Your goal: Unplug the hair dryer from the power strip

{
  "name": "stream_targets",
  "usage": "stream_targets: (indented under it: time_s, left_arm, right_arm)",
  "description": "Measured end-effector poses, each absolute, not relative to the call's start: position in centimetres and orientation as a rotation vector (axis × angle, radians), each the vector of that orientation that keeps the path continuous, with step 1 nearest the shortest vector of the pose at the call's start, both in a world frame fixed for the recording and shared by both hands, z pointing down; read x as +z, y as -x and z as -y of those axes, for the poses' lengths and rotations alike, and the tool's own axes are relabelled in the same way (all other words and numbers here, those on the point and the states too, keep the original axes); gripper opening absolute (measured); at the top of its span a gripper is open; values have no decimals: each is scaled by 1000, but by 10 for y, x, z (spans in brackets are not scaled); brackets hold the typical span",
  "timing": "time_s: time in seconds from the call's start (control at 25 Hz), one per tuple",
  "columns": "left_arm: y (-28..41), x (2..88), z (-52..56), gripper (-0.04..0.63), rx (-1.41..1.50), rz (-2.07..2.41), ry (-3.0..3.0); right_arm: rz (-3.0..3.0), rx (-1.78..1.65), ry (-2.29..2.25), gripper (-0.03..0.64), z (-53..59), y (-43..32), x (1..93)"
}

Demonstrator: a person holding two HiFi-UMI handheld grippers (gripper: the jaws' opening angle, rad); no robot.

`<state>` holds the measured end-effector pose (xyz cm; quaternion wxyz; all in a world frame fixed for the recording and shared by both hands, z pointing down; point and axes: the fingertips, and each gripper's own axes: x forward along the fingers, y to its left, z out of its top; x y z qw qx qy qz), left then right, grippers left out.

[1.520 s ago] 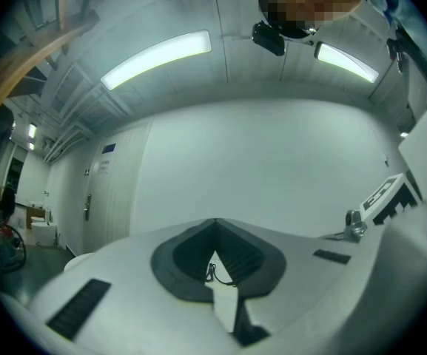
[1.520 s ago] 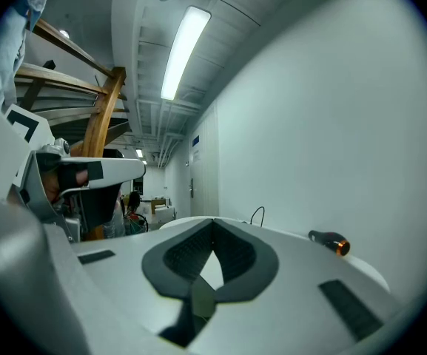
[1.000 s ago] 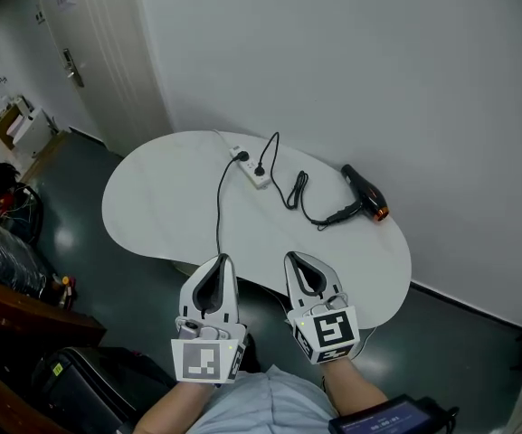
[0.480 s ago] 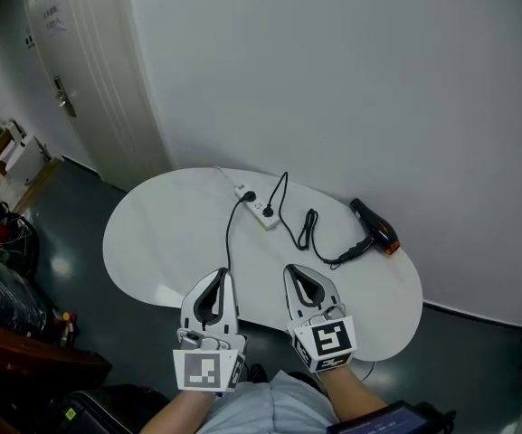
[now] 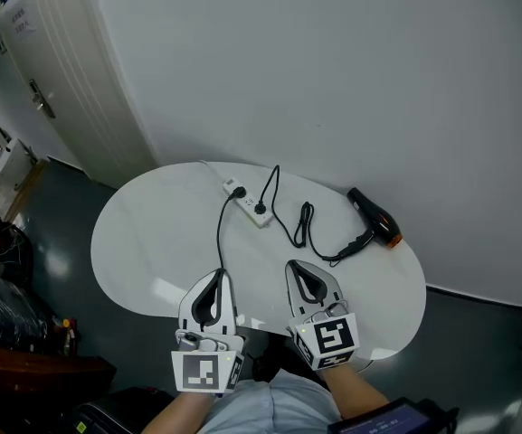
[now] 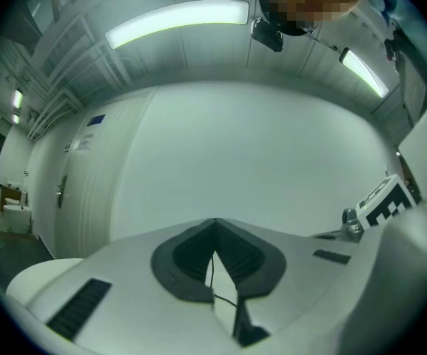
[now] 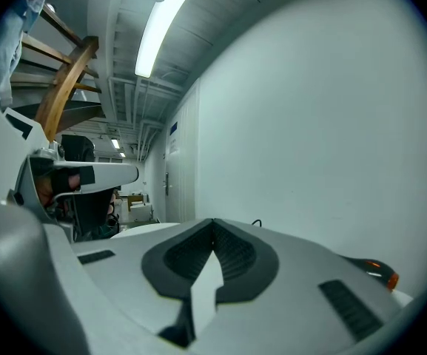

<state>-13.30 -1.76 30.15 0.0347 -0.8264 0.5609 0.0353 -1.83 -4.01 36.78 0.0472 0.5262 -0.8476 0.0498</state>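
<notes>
A white power strip (image 5: pixel 247 201) lies at the back of the white oval table (image 5: pixel 143 242) with two black plugs in it. From the right plug (image 5: pixel 261 210) a black cord (image 5: pixel 304 229) loops to the black hair dryer (image 5: pixel 375 215), which has an orange nozzle and lies at the right, near the wall. My left gripper (image 5: pixel 220 272) and right gripper (image 5: pixel 290 264) hover side by side over the table's near edge, both shut with nothing held. In the right gripper view, the right gripper (image 7: pixel 213 222) points towards the wall and the dryer's orange tip (image 7: pixel 384 276) peeks out at the right.
A second black cord (image 5: pixel 219 233) runs from the strip's left plug (image 5: pixel 236 191) towards the near edge, passing under my left gripper. The white wall (image 5: pixel 351 80) rises just behind the table. A door (image 5: pixel 52 89) stands at the left, with clutter on the dark floor (image 5: pixel 7 269).
Both grippers have come forward from the table's near edge to a spot over its surface. The head view has tilted up, showing more wall. Strip, cords and dryer have not moved.
</notes>
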Motion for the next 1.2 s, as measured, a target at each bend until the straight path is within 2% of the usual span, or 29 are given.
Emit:
stream_targets:
  time_s: [0.8,1.2]
  left_arm:
    - [102,279,130,-2,38,-1750,2471]
    - [109,300,165,-2,15,-1765,2513]
  right_arm:
    - [2699,190,-1534,2,165,5,353]
    - [2647,274,-1521,2,195,8,385]
